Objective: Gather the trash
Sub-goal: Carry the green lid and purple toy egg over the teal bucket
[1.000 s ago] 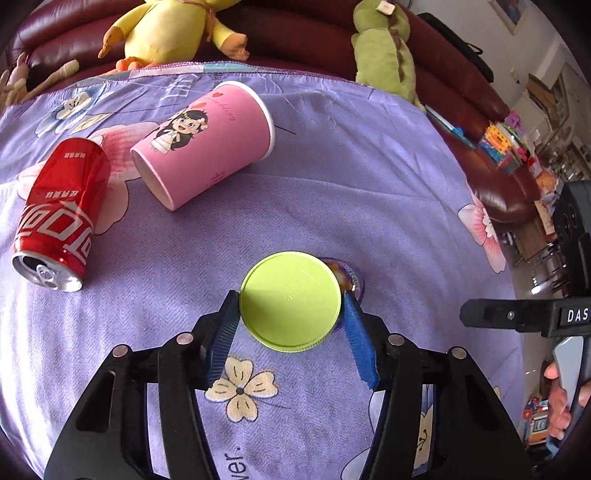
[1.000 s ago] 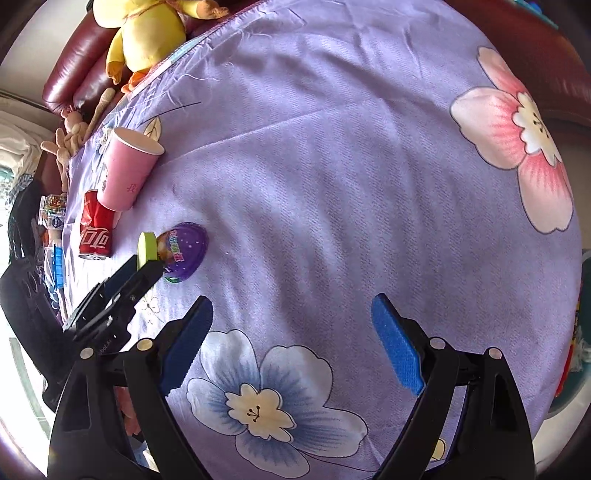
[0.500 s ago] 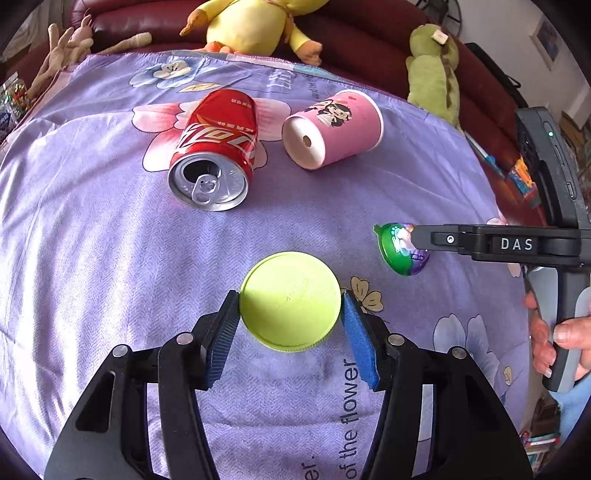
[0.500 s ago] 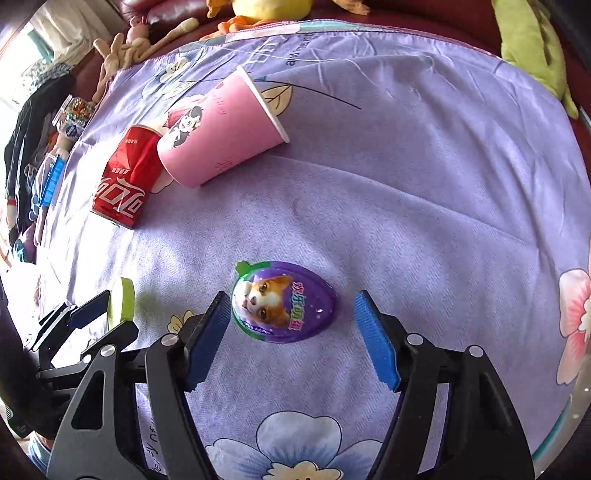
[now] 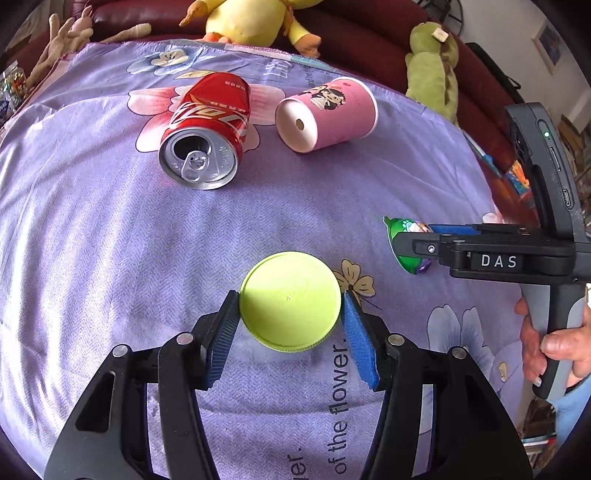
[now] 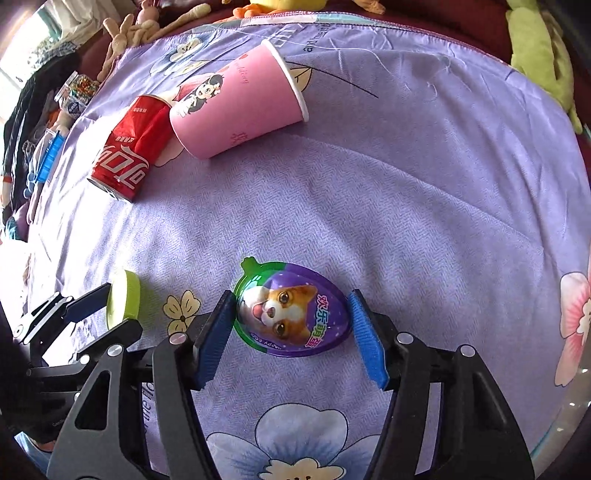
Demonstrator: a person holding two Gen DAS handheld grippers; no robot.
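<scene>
both jaws grip: left gripper (image 5: 290, 306) holds green lid (image 5: 290, 301), right gripper (image 6: 291, 314), just closing, pinches purple egg (image 6: 293, 310).

Place: I am looking at a home living room.
Seating: a dark red leather sofa (image 5: 369, 33) runs behind the tabletop.
Toys: a yellow plush duck (image 5: 251, 18) and a green plush toy (image 5: 432, 74) sit on it.
Cover: a purple flowered cloth (image 5: 110, 240) drapes the tabletop.
Wall: I see a framed picture (image 5: 548, 44).
</scene>
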